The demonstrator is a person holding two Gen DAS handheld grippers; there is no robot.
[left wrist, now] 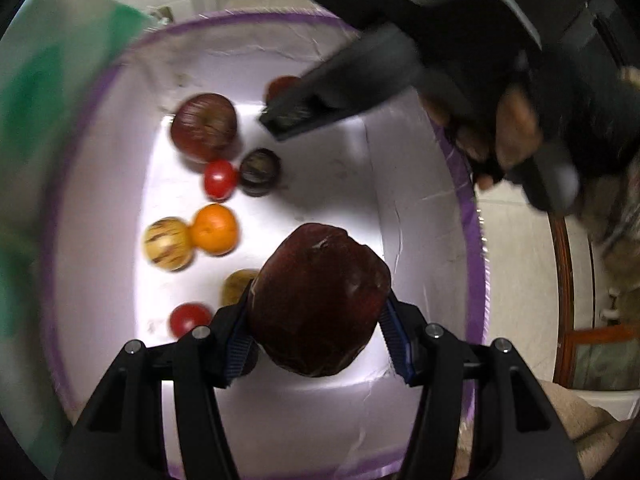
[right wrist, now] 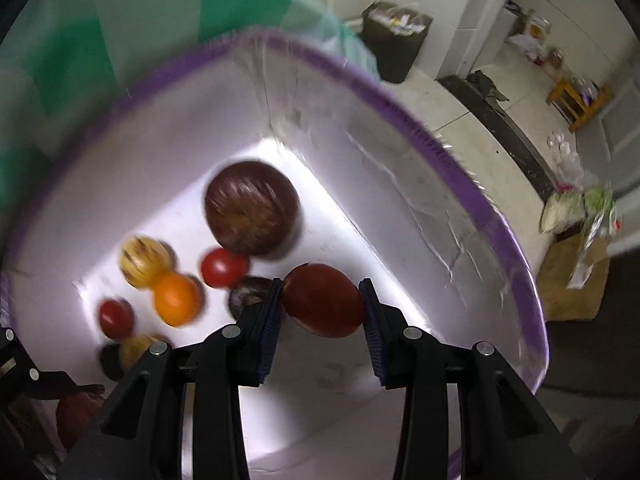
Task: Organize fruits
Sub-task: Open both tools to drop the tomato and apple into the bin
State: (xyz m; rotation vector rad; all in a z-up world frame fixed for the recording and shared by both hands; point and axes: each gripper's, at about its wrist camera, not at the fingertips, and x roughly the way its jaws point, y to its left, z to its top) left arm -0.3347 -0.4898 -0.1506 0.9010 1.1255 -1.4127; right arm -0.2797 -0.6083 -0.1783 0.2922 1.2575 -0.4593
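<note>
Above the purple-rimmed white bin point(left wrist: 466, 184), the left gripper point(left wrist: 316, 320) pinches a dark red apple point(left wrist: 320, 300) and the right gripper point(right wrist: 322, 304) a red tomato point(right wrist: 322, 300). Lower both toward bare floor at three o'clock, then release gently.

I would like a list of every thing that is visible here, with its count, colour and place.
box: one, white inside, purple rim, under both tongs
large apple: one, dark red, box floor
held apple: one, dark red, in left tongs
held tomato: one, red, in right tongs
small tomatoes: two, red, box floor
orange: one, orange, touching the striped fruit
striped fruit: one, yellow with dark stripes, box floor
dark round fruit: one, brownish, beside a tomato
cloth: one, green and white, beyond the box
left tongs: black, shut on apple
right tongs: black, shut on tomato
hand: one, holding right tongs
</note>
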